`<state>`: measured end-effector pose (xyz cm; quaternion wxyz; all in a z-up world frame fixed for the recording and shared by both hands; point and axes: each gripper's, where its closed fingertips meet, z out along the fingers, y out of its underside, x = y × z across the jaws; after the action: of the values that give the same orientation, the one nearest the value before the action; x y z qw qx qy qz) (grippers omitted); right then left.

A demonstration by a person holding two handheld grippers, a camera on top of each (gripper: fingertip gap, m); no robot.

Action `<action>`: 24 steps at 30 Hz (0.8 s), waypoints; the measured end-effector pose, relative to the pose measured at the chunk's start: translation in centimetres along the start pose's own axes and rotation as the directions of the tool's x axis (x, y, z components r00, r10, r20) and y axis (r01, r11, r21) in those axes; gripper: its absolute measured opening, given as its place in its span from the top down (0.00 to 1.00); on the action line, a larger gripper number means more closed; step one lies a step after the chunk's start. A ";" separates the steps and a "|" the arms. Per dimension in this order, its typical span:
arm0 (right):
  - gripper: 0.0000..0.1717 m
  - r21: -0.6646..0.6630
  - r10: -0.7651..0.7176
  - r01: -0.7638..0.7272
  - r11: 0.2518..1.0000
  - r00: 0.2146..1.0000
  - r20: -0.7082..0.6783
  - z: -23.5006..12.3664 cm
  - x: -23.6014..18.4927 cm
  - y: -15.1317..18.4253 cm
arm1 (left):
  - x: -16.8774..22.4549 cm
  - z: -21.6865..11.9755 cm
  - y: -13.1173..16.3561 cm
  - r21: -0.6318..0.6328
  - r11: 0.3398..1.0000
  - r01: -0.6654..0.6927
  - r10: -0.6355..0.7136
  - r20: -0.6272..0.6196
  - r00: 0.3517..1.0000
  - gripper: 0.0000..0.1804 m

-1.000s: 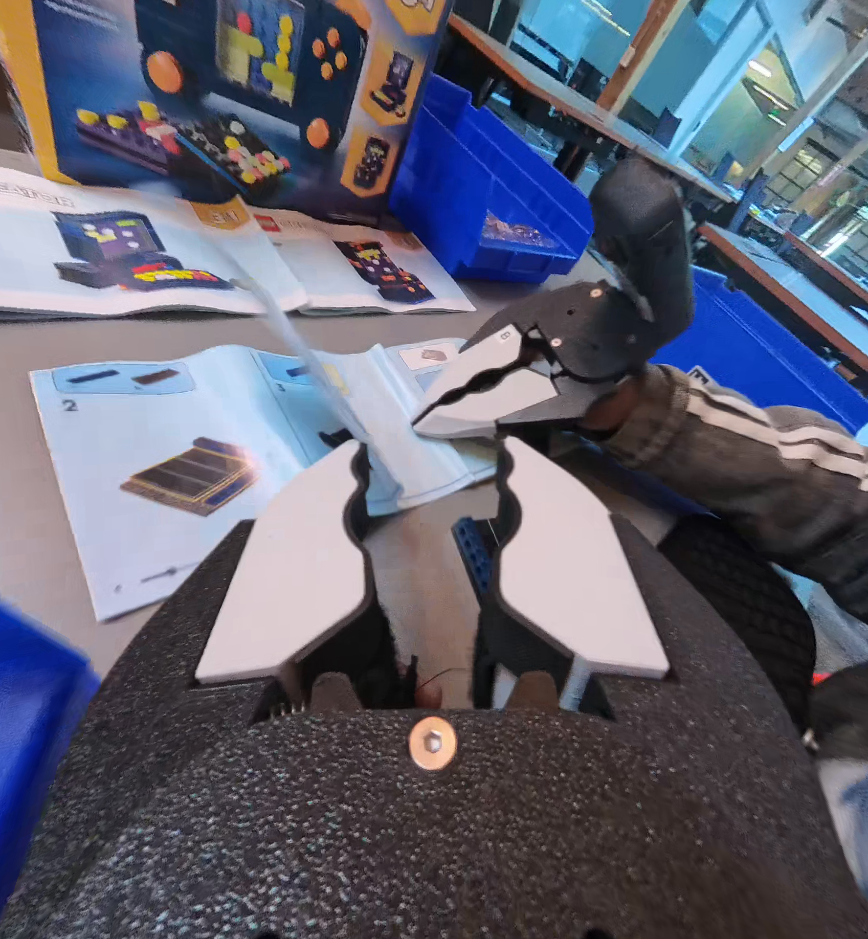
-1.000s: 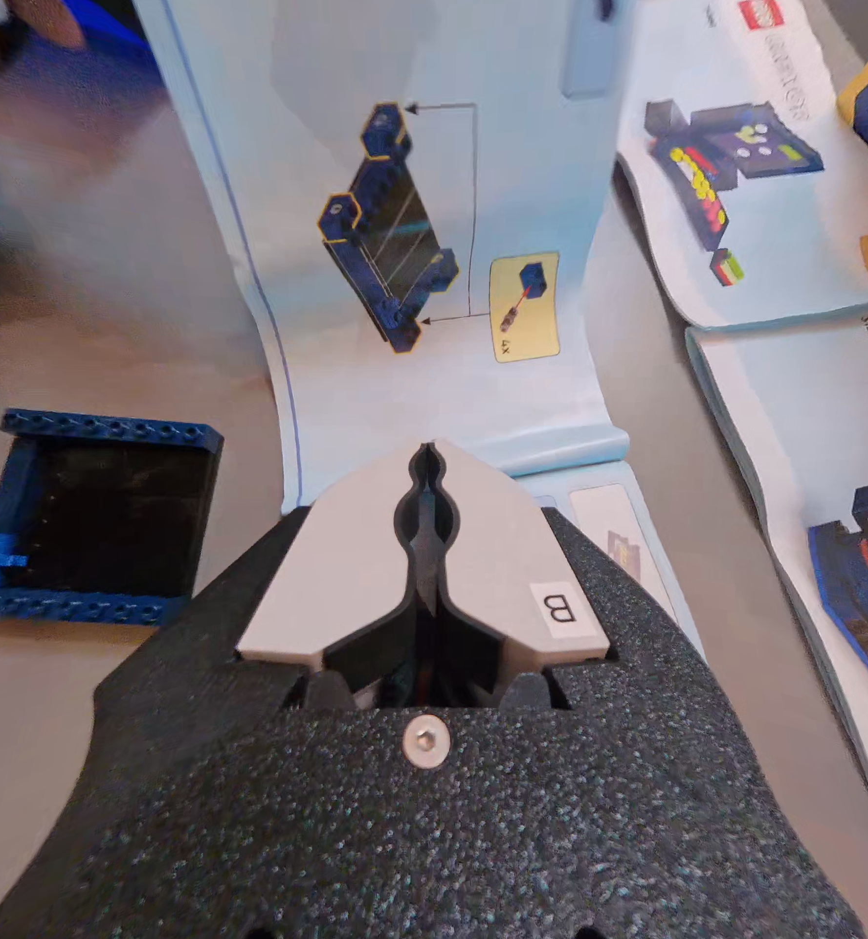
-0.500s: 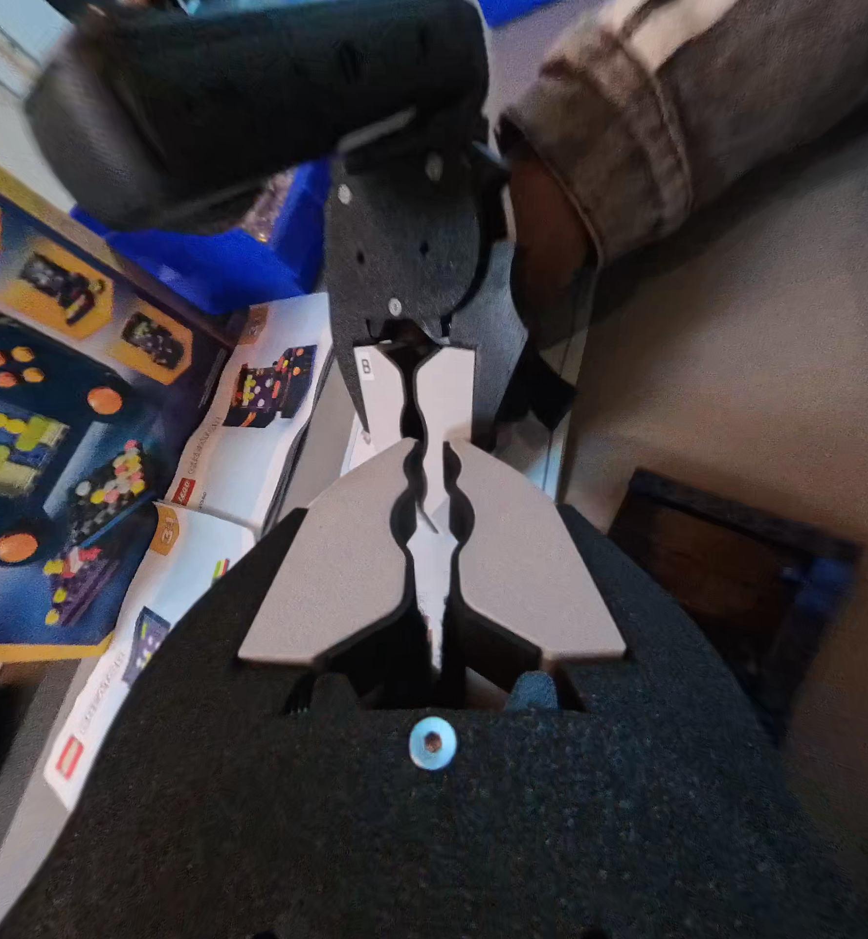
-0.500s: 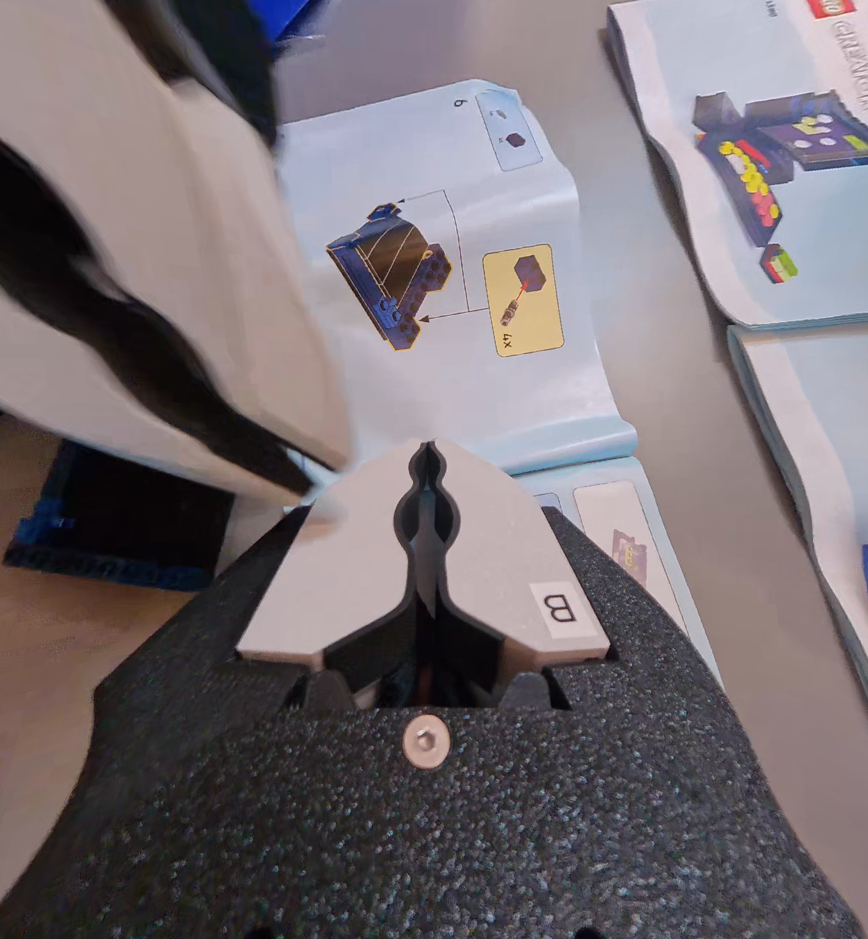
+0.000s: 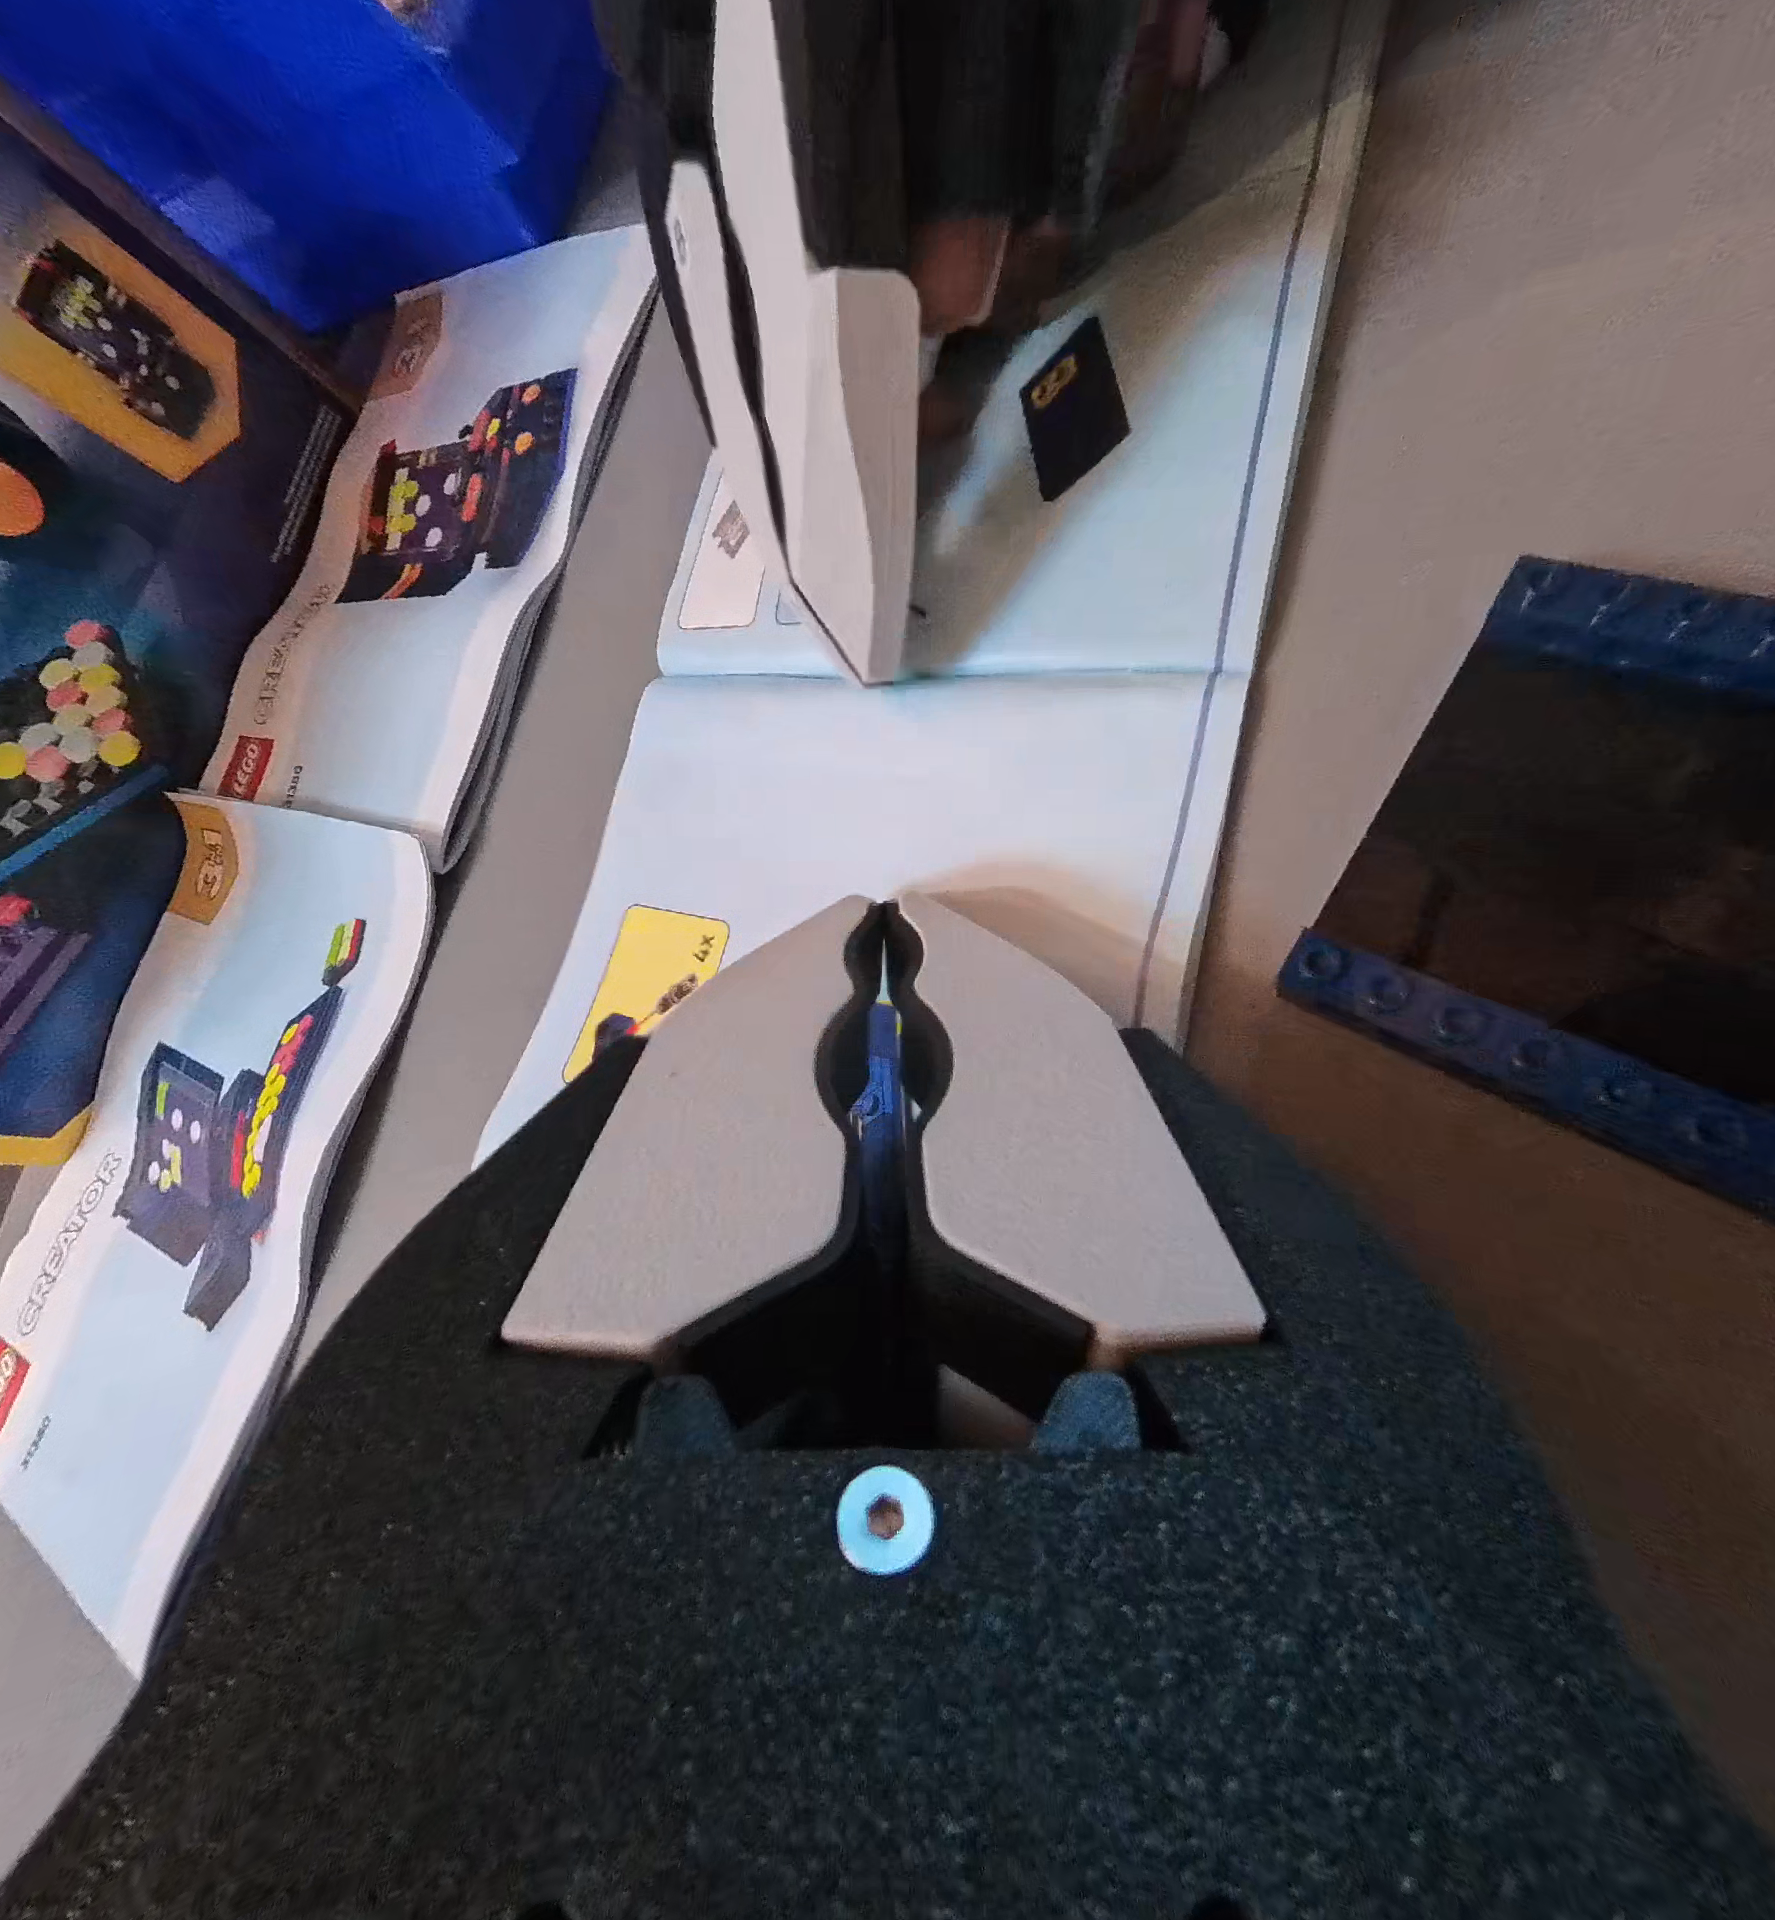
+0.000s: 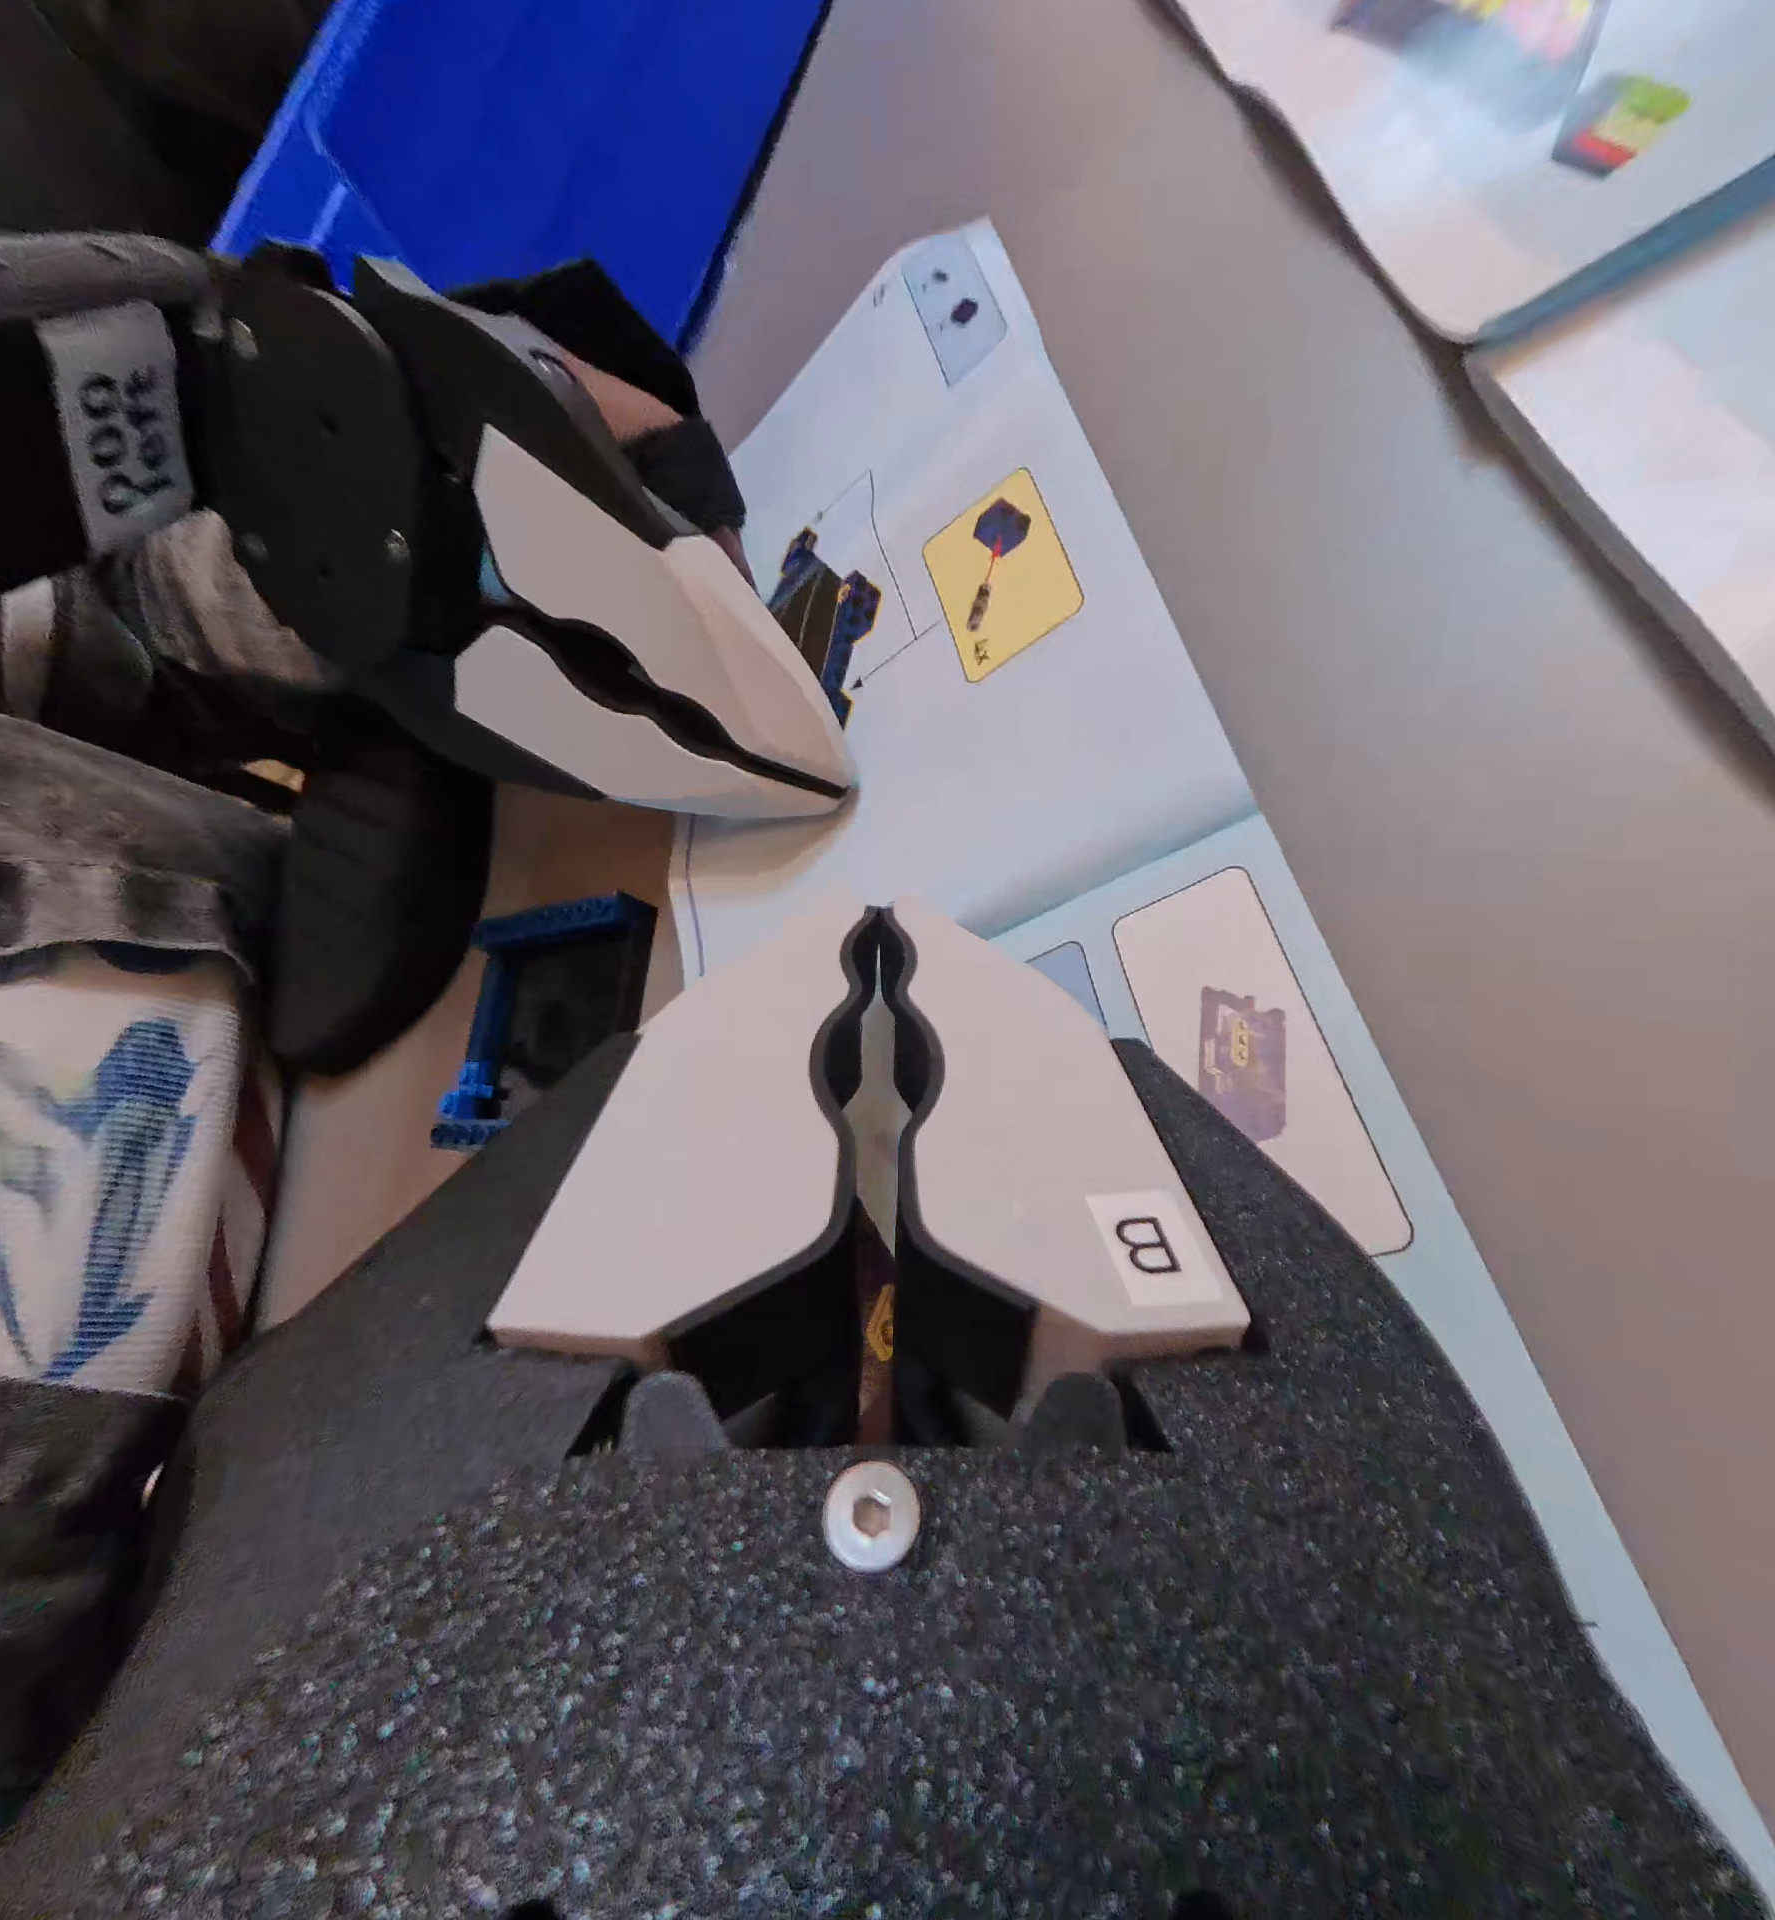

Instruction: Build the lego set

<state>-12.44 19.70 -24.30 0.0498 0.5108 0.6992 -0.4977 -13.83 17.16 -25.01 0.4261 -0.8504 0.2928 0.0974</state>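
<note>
Closed the left gripper [image 5: 883, 909] since a second ago, from spread to pressed together, and lowered its tips onto the open instruction booklet [image 5: 914, 790] on the grey table [image 5: 1589, 312]. Could not tell whether a page was pinched. Kept the right gripper [image 6: 878, 912] pressed together, bare, tips at the booklet's fold, just beside the left. Left the blue-and-black brick frame [image 5: 1641, 883] flat beside the booklet, apart from both grippers. Closed booklets [image 5: 395, 675] and blue bin [image 5: 291, 135] on the far side.
</note>
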 end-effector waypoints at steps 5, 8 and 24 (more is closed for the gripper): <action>1.00 -0.054 -0.047 0.043 0.998 0.997 -0.068 0.6 0.3 0.4 | -2.1 -0.5 0.7 -0.130 0.972 -0.195 0.216 0.171 0.961 0.98; 1.00 -0.052 -0.077 0.073 0.996 0.993 -0.094 0.6 0.4 0.4 | -0.4 -0.5 -3.2 0.038 0.974 -0.223 0.217 0.124 0.968 0.98; 1.00 0.120 0.079 -0.037 0.992 0.926 -0.370 -1.6 7.7 -4.1 | 2.3 2.2 -2.9 0.008 0.969 -0.246 0.246 -0.069 0.967 1.00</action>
<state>-18.53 26.10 -25.25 -0.0980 0.6186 0.6516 -0.4279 -10.11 19.31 -25.36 0.4002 -0.8105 0.4107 0.1198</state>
